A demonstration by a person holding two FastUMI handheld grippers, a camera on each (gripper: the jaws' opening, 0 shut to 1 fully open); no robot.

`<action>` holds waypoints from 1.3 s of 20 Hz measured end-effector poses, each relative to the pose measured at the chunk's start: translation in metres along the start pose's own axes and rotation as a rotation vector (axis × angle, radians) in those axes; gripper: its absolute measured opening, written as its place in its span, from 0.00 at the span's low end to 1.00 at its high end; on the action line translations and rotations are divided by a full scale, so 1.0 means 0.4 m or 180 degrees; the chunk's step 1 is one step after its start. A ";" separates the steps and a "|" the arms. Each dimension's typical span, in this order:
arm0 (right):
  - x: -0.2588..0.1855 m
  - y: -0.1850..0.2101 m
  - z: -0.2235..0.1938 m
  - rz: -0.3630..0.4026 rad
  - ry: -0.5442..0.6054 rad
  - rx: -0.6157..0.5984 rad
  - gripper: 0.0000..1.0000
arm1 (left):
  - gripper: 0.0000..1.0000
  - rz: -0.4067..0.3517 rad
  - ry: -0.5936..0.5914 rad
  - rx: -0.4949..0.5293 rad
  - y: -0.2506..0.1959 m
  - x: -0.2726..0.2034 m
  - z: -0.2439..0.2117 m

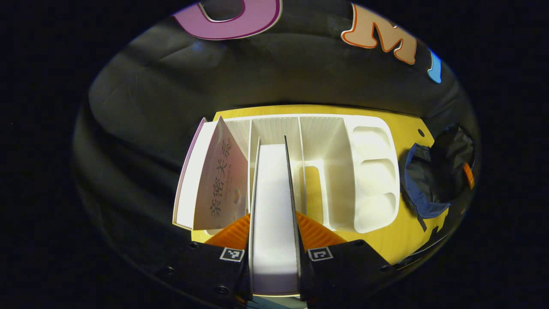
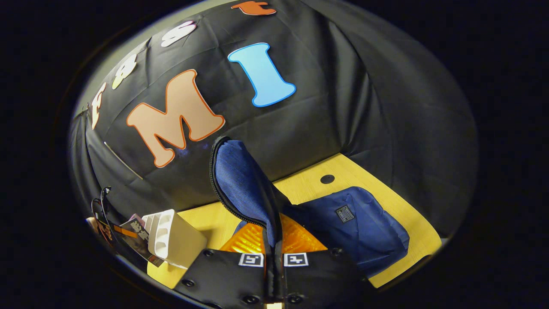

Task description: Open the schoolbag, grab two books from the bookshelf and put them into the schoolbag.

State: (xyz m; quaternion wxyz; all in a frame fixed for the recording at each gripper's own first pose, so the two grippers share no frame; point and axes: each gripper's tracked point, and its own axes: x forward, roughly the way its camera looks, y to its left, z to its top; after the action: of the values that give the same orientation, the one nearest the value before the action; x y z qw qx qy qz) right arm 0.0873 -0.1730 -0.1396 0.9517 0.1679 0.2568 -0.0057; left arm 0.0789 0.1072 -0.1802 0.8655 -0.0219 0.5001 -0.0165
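Observation:
My left gripper (image 1: 274, 240) is shut on a book (image 1: 274, 201) with dark covers; its white page edge faces me, standing in the middle slot of the white bookshelf (image 1: 373, 171). A second book with a pale pink cover (image 1: 223, 180) leans in the left slot. The dark blue schoolbag (image 1: 433, 180) lies open to the right of the shelf. In the right gripper view, my right gripper (image 2: 273, 244) is shut on the schoolbag's zip-edged flap (image 2: 244, 180) and holds it upright above the bag's body (image 2: 356, 227). The bookshelf (image 2: 171, 236) stands at the lower left there.
Everything rests on a yellow wooden table (image 1: 407, 240) with a small round hole (image 2: 327, 179) near the back edge. The shelf's right side has shallow empty trays (image 1: 375, 171). Black cloth walls close in behind. A dark-covered book (image 2: 135, 234) shows by the shelf's far side.

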 end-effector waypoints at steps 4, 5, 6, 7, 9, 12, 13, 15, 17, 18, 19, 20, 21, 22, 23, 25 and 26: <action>0.000 0.001 -0.002 -0.0009 0.0012 0.0010 0.05 | 0.39 -0.0015 -0.0108 -0.0087 0.022 -0.073 -0.008; 0.000 -0.001 -0.003 -0.0012 0.0014 0.0005 0.05 | 0.39 -0.0032 -0.0139 -0.0122 0.025 -0.094 -0.008; 0.000 0.000 -0.003 -0.0010 0.0019 0.0004 0.04 | 0.39 -0.0054 -0.0173 -0.0179 0.030 -0.118 -0.009; -0.002 0.000 -0.003 -0.0009 0.0026 0.0008 0.04 | 0.39 -0.0095 -0.0199 -0.0224 0.031 -0.142 -0.010; -0.001 0.000 -0.005 -0.0009 0.0027 0.0022 0.05 | 0.39 -0.0182 -0.0272 -0.0355 0.025 -0.189 -0.017; 0.002 0.000 -0.007 -0.0015 0.0040 0.0060 0.05 | 0.41 -0.0336 -0.0368 -0.0613 0.020 -0.243 -0.021; 0.001 0.000 -0.011 -0.0019 0.0049 0.0068 0.05 | 0.39 -0.0383 -0.0402 -0.0715 0.018 -0.252 -0.019; 0.001 -0.001 -0.011 -0.0031 0.0048 0.0077 0.05 | 0.39 -0.0452 -0.0468 -0.0914 0.018 -0.278 -0.028; 0.001 -0.002 -0.013 -0.0043 0.0066 0.0061 0.05 | 0.36 -0.0528 -0.0516 -0.1123 0.023 -0.294 -0.043; 0.001 -0.002 -0.012 -0.0049 0.0076 0.0047 0.05 | 0.39 -0.0600 -0.0521 -0.1268 0.016 -0.292 -0.037; 0.000 -0.003 -0.011 -0.0056 0.0083 0.0044 0.05 | 0.39 -0.0709 -0.0539 -0.1413 0.005 -0.291 -0.032; 0.000 -0.002 -0.010 -0.0062 0.0087 0.0047 0.05 | 0.39 -0.0819 -0.0558 -0.1564 -0.003 -0.288 -0.035; -0.001 -0.004 -0.010 -0.0070 0.0089 0.0045 0.05 | 0.36 -0.0939 -0.0576 -0.1687 -0.016 -0.289 -0.034; 0.000 -0.004 -0.008 -0.0074 0.0094 0.0051 0.05 | 0.39 -0.1043 -0.0594 -0.1804 -0.036 -0.294 -0.040; -0.002 -0.004 -0.009 -0.0075 0.0096 0.0061 0.04 | 0.39 -0.1144 -0.0606 -0.1908 -0.055 -0.299 -0.040; -0.004 -0.005 -0.010 -0.0069 0.0108 0.0073 0.04 | 0.37 -0.1338 -0.0602 -0.2016 -0.084 -0.302 -0.037; -0.003 -0.006 -0.008 -0.0064 0.0111 0.0081 0.04 | 0.39 -0.1412 -0.0636 -0.2037 -0.097 -0.306 -0.036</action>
State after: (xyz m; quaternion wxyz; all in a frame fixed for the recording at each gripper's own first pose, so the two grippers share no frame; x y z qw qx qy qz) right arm 0.0842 -0.1744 -0.1424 0.9448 0.1775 0.2749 -0.0156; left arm 0.0051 0.0742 -0.0796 0.8348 -0.3993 0.3765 -0.0442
